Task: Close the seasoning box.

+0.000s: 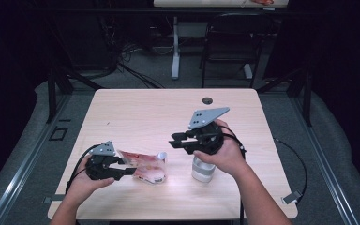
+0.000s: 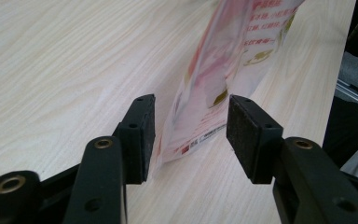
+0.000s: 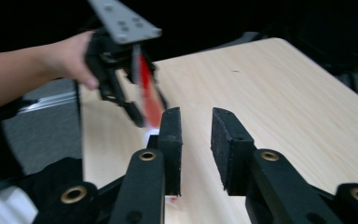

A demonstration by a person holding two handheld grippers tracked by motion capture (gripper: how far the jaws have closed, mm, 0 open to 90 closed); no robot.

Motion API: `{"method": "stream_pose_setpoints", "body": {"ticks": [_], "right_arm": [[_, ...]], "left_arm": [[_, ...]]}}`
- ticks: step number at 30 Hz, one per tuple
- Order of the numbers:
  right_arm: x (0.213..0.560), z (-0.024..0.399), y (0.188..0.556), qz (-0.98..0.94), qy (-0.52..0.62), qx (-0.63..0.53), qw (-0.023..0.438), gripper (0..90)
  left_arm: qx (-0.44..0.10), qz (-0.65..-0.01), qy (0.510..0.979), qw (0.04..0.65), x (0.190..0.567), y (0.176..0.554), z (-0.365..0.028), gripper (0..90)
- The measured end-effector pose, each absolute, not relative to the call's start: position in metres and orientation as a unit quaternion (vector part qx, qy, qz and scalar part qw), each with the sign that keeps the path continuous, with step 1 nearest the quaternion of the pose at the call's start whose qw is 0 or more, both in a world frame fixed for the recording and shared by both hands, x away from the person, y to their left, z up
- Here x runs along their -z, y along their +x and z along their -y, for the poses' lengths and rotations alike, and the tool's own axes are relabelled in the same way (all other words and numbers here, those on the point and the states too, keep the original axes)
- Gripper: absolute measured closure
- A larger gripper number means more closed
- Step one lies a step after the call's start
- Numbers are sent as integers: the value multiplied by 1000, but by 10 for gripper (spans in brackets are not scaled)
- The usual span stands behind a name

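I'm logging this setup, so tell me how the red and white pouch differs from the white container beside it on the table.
The pouch is flat, glossy and printed in red and pink, while the white container is a plain, rounded cylinder. The pouch lies stretched across the table with its end between the open jaws of the left gripper; the container stands upright, partly hidden under the hand with the right gripper, whose open jaws have nothing between them. Both rest on the wooden tabletop, close together.

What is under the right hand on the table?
A white cup-like container stands on the table directly under the right hand. The hand covers its top, so any lid or contents cannot be seen.
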State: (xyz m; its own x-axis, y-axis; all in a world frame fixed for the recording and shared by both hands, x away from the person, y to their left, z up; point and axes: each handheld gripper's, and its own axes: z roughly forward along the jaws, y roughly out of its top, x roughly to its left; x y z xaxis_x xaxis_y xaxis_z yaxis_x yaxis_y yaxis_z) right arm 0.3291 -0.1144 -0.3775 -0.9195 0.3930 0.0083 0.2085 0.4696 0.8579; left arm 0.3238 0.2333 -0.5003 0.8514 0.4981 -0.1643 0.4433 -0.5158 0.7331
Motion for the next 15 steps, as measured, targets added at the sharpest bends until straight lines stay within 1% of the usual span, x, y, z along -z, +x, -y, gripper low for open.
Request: {"method": "stream_pose_setpoints", "body": {"ticks": [2, 10, 13, 15], "right_arm": [[378, 123, 333, -845, 200, -483, 111, 702], [383, 160, 347, -820, 278, -477, 153, 709], [384, 171, 349, -811, 300, -475, 163, 749], [386, 176, 350, -808, 311, -473, 162, 788]], "left_arm": [[-36, -275, 868, 413, 499, 323, -237, 510], [-49, -288, 858, 423, 493, 321, -249, 509], [-51, -291, 855, 426, 490, 321, -252, 511], [-54, -293, 854, 426, 489, 320, -255, 511]]}}
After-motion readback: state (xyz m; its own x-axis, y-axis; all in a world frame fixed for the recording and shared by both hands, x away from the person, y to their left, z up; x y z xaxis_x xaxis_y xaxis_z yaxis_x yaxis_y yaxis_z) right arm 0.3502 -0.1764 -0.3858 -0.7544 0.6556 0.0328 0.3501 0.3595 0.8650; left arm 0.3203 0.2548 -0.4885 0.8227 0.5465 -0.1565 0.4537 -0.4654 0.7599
